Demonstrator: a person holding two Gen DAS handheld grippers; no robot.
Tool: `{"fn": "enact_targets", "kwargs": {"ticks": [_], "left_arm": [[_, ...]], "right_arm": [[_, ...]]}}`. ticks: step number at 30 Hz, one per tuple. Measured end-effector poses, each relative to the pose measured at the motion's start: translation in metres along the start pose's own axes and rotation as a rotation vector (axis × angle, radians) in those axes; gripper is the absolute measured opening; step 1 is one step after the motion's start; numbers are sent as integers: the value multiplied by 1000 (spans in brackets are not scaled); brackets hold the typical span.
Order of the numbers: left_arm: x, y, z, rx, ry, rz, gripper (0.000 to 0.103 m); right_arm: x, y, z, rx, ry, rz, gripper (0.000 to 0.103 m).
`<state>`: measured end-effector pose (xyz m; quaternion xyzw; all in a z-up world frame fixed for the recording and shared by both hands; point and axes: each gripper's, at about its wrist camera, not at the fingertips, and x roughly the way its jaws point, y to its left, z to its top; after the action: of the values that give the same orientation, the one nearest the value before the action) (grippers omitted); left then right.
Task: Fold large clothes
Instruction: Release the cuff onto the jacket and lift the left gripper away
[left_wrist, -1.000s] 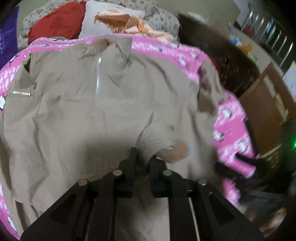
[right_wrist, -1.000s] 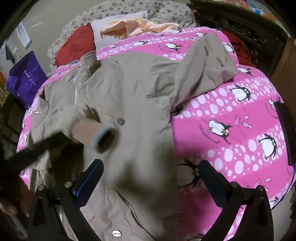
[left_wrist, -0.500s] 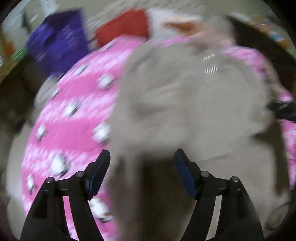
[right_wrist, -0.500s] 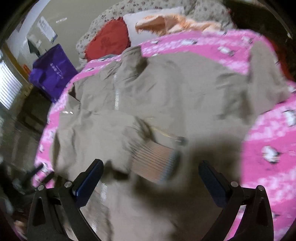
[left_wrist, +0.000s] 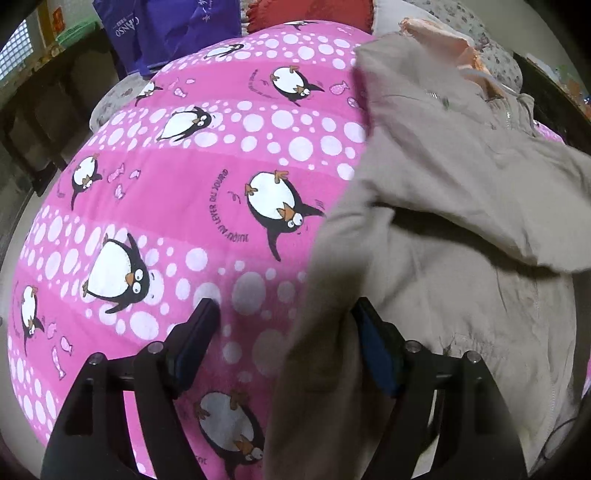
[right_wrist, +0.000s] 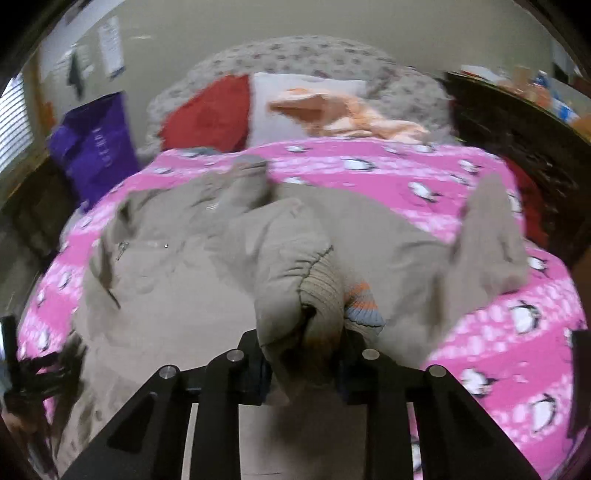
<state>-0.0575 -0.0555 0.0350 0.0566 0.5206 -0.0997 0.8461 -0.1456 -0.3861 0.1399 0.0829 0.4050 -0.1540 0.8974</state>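
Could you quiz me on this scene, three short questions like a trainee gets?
1. True or false: the right gripper is shut on the jacket's cuff.
2. What animal is printed on the blanket?
3. The left gripper is: A open, B shut on a pillow, C out of view.

Key: 1 true; 2 penguins; 3 A.

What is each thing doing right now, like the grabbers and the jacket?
left gripper: open, jacket edge between its fingers
right gripper: shut on the sleeve cuff
sleeve cuff: bunched, lifted
jacket: spread out, rumpled, partly folded
penguin blanket: flat under the jacket
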Motion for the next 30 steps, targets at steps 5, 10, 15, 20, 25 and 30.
{"fn": "enact_targets", "kwargs": {"ticks": [5, 10, 15, 20, 25, 30], "left_arm": [[-11, -12, 13, 0, -25, -18, 75], [3, -12, 34, -3, -36, 12, 75], [24, 20, 53, -126, -13, -22, 75], [24, 57, 56, -229, -33, -142, 74], [19, 61, 50, -298, -30, -177, 74], [-9, 48, 50, -237, -48, -166, 74]], "right_arm": [[29, -21, -6, 41, 187, 3, 59], [-7, 16, 15, -4, 39, 161, 76], [18, 98, 31, -217, 78, 279, 75], [34, 103, 13, -193, 123, 316, 75], [49, 63, -16, -118, 188, 233, 75], [44, 37, -12, -29, 193, 263, 75]]}}
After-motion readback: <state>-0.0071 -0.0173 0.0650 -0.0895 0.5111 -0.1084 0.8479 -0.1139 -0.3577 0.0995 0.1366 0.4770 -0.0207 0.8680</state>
